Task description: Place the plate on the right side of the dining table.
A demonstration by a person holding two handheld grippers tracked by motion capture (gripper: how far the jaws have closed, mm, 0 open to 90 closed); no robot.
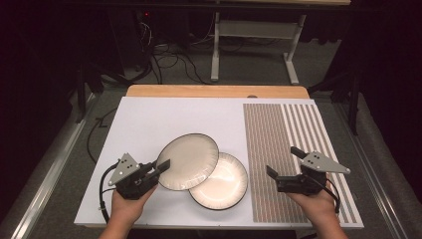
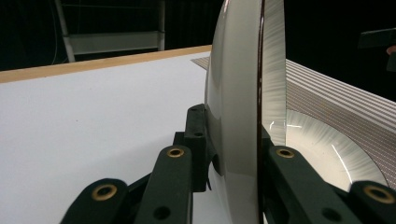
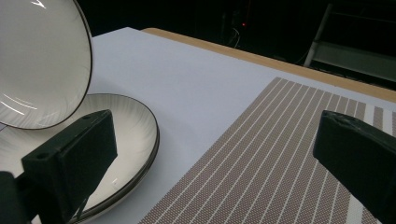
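High view: left gripper clamped on the rim of a tilted, dark-rimmed white ceramic plate overlapping a second matching plate on the white table; right gripper jaws wide apart, empty, above the brown striped placemat.

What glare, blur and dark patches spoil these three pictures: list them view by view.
High view: evenly lit white table, black surroundings, soft sheen on the lifted plate and none of note on the lower plate. Left gripper view: the held plate's rim sits close and soft, with bright streaks of glare beside it. Right gripper view: near jaws blurred, striped placemat sharp, small highlights on the raised plate.
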